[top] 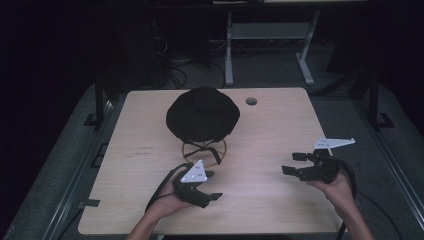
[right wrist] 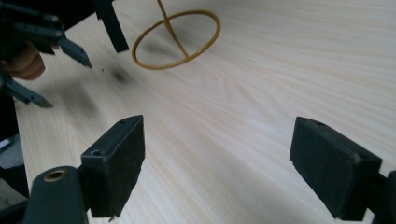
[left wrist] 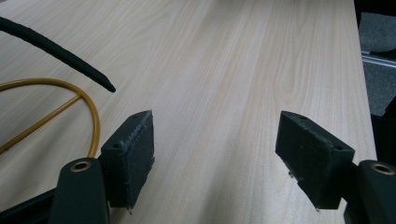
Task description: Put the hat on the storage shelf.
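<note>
Holding my left gripper [top: 214,185] low over the near part of the wooden table [top: 280,125], I keep its jaws spread wide with only bare wood between the pads [left wrist: 133,158]. Just beyond it stands the yellow wire stand [top: 204,152], its ring base resting on the tabletop, close to my left jaw in the left gripper view. A black hat [top: 202,114] sits on top of that stand, near the middle of the table, and a black strap [left wrist: 60,51] from it hangs down beside the ring. My right gripper [top: 294,163] hovers off to the right, well apart from the stand, pointing toward it, jaws likewise spread and clamping nothing. A round hole [top: 251,101] marks the table's far side.
</note>
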Demonstrator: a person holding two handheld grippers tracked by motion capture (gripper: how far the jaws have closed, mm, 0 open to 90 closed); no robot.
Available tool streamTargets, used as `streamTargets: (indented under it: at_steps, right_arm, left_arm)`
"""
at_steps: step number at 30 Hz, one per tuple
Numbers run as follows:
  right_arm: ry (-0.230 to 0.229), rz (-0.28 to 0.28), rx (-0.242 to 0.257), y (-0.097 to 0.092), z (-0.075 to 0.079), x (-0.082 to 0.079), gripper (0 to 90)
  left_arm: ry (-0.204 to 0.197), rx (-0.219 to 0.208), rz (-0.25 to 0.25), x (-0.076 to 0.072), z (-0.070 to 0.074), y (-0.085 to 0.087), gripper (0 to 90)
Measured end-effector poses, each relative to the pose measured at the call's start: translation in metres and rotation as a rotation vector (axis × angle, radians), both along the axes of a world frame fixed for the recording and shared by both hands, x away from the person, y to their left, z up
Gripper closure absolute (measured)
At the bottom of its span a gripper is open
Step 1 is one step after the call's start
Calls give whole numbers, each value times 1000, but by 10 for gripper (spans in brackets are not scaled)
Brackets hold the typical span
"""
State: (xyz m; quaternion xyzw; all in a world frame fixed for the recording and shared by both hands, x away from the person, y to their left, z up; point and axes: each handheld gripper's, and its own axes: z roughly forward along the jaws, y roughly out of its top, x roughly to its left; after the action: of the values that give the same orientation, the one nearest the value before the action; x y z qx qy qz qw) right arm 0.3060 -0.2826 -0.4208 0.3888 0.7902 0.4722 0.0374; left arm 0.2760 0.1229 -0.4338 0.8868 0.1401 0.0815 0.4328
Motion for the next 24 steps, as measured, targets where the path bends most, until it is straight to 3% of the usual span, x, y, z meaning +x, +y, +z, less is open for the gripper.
streamTargets:
  at_steps: [17, 24]
  right_arm:
    - [-9, -22, 7, -7, -21, -30, 175]
    - [-22, -43, -2, -7, -31, -51, 169]
  left_arm:
    - [5, -4, 1, 1, 0, 1, 278]
    - [12, -1, -1, 1, -1, 0, 278]
